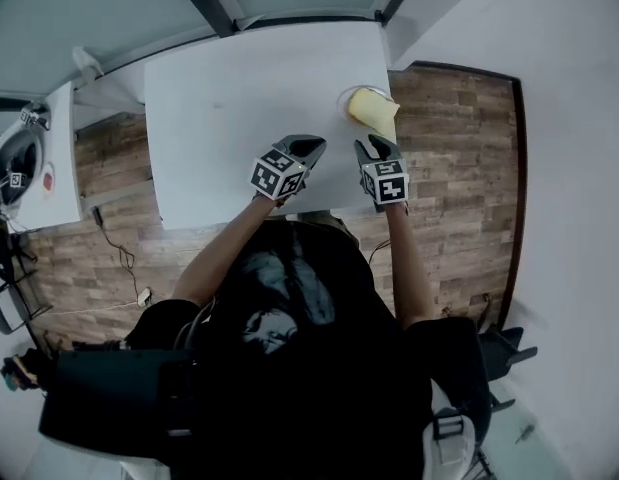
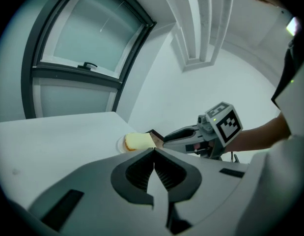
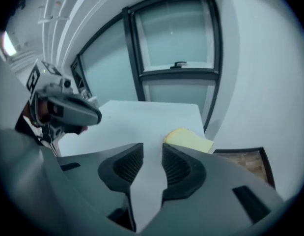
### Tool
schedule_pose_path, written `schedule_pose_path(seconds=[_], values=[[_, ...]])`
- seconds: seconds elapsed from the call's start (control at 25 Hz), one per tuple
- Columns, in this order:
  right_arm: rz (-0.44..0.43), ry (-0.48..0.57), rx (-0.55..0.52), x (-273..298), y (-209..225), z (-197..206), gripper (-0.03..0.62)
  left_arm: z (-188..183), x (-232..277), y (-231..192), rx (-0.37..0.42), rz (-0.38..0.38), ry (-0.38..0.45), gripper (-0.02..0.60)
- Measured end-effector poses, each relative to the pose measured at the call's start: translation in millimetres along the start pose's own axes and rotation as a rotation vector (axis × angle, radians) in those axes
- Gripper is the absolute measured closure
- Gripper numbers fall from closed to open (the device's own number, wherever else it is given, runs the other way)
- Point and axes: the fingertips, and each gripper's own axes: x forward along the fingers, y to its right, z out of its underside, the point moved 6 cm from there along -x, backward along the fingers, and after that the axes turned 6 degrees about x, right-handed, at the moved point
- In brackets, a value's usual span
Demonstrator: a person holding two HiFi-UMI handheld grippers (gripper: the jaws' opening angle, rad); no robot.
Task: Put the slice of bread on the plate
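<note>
A pale yellow slice of bread lies on a small white plate at the right edge of the white table; one corner of the slice reaches past that edge. My right gripper hangs just short of the bread, jaws open with nothing between them. In the right gripper view the bread sits beyond the right jaw of my gripper. My left gripper hovers over the table's near edge, left of the plate, shut and empty. In the left gripper view its tips meet, with the bread and plate ahead.
A white appliance stands on the left, with cables on the wood floor beside it. A dark-framed window runs behind the table. A white wall closes the right side past a strip of floor.
</note>
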Motion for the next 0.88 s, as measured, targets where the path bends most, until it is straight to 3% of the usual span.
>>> schedule_pose_path(seconds=[0.12, 0.2, 0.28, 0.36, 0.68, 0.88], values=[[0.073, 0.183, 0.181, -46.4, -31.3, -8.5, 0.565, -7.1, -26.9, 12.9, 0.062, 0.023, 0.055, 0.577], [0.129, 0.259, 0.272, -67.8, -50.6, -10.2, 0.582, -12.8, -40.6, 21.2, 0.156, 0.028, 0.085, 0.577], [0.185, 0.29, 0.279, -79.9, -67.7, -11.9, 0.582, -18.2, -47.9, 29.1, 0.289, 0.026, 0.095, 0.577], [0.214, 0.31, 0.245, -87.9, -78.3, -14.5, 0.583, -21.5, -51.7, 36.0, 0.359, 0.04, 0.106, 0.577], [0.211, 0.352, 0.238, -102.2, -97.9, -14.1, 0.582, -25.1, -58.8, 57.4, 0.432, 0.157, 0.083, 0.577], [0.204, 0.351, 0.228, -102.1, -104.1, -12.0, 0.582, -22.4, -63.4, 56.1, 0.411, 0.157, 0.079, 0.577]])
